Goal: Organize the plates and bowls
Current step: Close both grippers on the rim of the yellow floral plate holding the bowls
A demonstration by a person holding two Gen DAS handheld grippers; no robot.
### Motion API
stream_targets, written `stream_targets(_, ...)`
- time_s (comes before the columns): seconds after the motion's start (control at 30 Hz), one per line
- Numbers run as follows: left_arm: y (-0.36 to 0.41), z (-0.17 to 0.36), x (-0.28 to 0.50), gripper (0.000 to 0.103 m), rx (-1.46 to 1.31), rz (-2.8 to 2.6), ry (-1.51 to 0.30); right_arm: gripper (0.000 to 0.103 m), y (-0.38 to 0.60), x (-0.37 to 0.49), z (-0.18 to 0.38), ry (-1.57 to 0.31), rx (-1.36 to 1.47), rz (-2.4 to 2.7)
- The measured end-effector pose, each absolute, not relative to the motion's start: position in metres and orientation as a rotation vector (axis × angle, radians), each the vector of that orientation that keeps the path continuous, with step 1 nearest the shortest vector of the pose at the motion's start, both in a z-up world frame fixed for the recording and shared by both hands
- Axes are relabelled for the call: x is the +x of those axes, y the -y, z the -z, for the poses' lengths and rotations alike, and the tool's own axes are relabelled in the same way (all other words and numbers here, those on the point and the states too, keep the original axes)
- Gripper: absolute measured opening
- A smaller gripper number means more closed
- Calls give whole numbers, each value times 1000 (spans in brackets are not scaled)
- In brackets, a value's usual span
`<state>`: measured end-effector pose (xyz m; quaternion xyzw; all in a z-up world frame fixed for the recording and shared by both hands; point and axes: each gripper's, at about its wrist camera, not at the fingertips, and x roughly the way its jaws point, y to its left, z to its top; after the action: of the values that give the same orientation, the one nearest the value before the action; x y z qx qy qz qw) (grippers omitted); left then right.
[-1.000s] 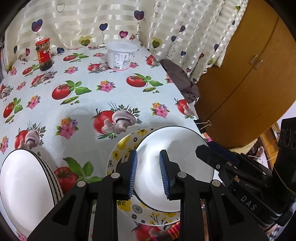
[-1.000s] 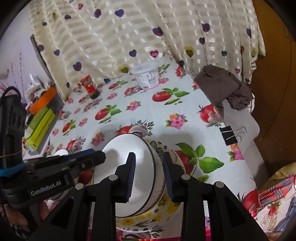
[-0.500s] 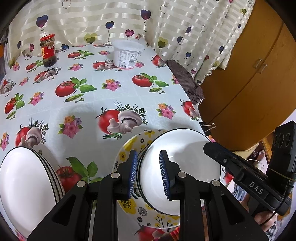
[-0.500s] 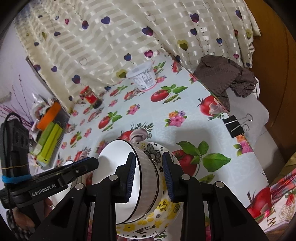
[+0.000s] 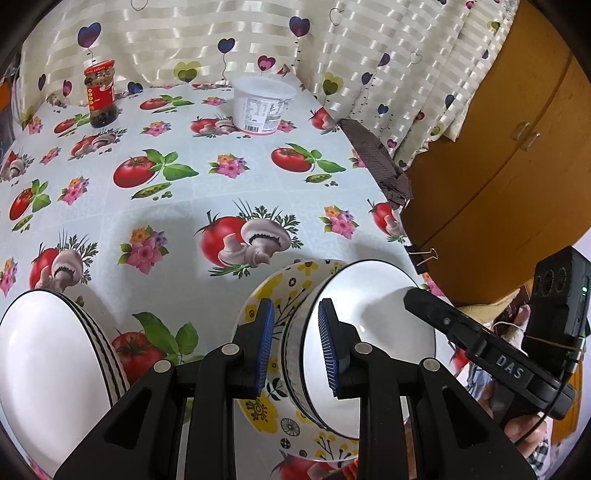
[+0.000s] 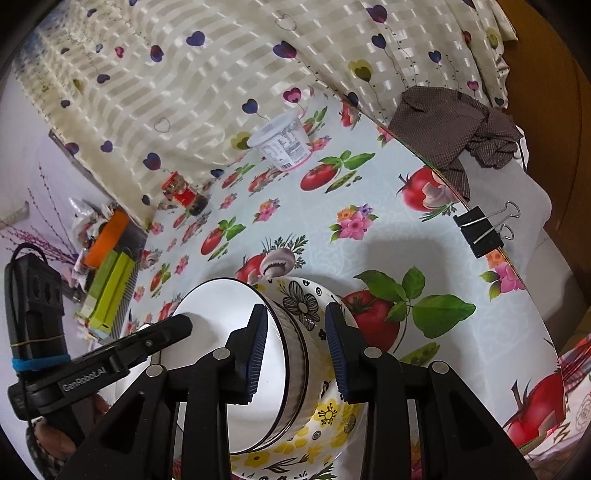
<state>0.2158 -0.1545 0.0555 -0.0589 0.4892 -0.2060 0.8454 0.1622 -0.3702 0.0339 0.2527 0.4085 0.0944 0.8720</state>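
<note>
- The white bowl (image 5: 369, 332) with ribbed, black-lined sides sits on the flowered plate (image 5: 266, 410), near the table's front right edge. It is tipped, its open mouth facing up and toward the left gripper's side.
- The left gripper (image 5: 295, 345) straddles the bowl's near rim: one blue-padded finger is outside the wall over the plate, the other inside the bowl. The jaws are partly apart with gaps showing at the wall, so I cannot tell whether they pinch it.
- The right gripper (image 6: 295, 349) straddles the opposite rim the same way, one finger inside and one outside above the plate's black-flower pattern. A clear gap shows between the outer pad and the bowl's side, so the jaws stand open around the wall.
- A second white bowl (image 5: 40, 373) with black stripes stands at the left, well apart from the plate, with bare cloth between them.
- A black binder clip (image 6: 480, 230) clamps the tablecloth (image 5: 184, 206) at the right edge, near the plate.
- The middle of the table, printed with tomatoes, mushrooms and flowers, lies open beyond the plate.
- Farther back stand a white plastic tub (image 5: 263, 103) and a red-labelled jar (image 5: 100, 94), just before a heart-patterned curtain (image 5: 221, 33).
- A brown cloth (image 6: 454, 125) hangs over the far right edge; a wooden cabinet (image 5: 498, 166) stands beyond.
</note>
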Motion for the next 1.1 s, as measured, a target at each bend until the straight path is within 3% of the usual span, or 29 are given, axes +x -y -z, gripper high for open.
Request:
stream_targets(0.67, 156, -67, 224, 26, -138, 444, -936, 31, 355, 186, -46, -796, 518, -237)
stream_targets(1.1, 152, -47, 238, 26, -137, 388, -993, 31, 348, 196, -47, -811, 478, -238)
